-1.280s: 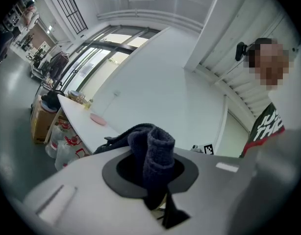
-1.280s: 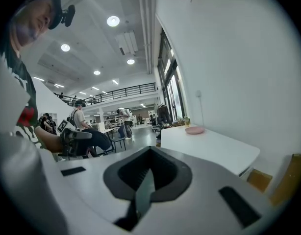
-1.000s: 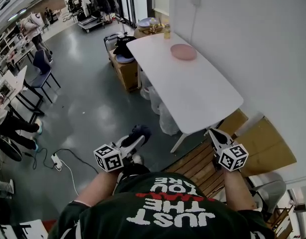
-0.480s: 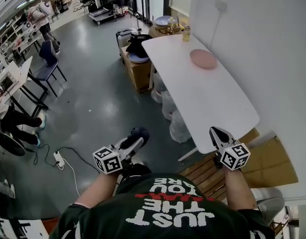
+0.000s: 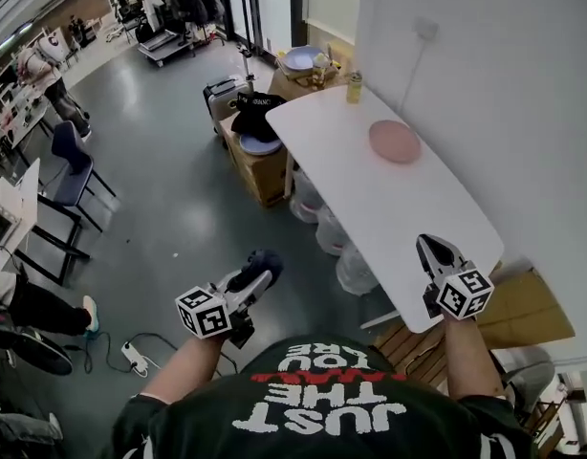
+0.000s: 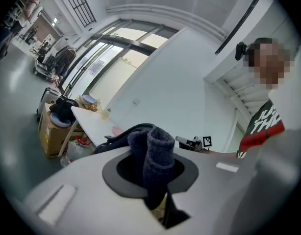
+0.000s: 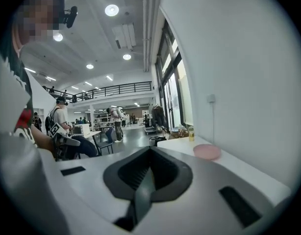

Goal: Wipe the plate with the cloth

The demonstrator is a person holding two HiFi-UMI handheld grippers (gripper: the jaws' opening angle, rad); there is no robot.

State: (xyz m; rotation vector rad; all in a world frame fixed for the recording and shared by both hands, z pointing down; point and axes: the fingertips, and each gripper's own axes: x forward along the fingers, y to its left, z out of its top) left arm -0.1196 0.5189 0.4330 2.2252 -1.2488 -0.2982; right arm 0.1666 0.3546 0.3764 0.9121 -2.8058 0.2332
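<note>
A pink plate (image 5: 395, 141) lies on the far half of a long white table (image 5: 408, 218); it also shows in the right gripper view as a pink plate (image 7: 207, 152). My left gripper (image 5: 258, 268) is out over the floor, left of the table, shut on a dark blue cloth (image 5: 263, 258). In the left gripper view the cloth (image 6: 151, 155) bulges up between the jaws. My right gripper (image 5: 429, 250) hangs over the table's near end, shut with nothing in it, well short of the plate.
A bottle (image 5: 354, 86) stands at the table's far end. Cardboard boxes (image 5: 260, 161) with a dark cap sit left of it, bags (image 5: 343, 256) under it. A wooden pallet (image 5: 408, 342) and cardboard (image 5: 523, 309) lie near my feet. Chairs (image 5: 69, 185) and a cable (image 5: 131, 352) are on the left.
The view has shifted, so the table and plate sit closer in. My right gripper now hangs over the table's near end. The left gripper still holds the cloth.
</note>
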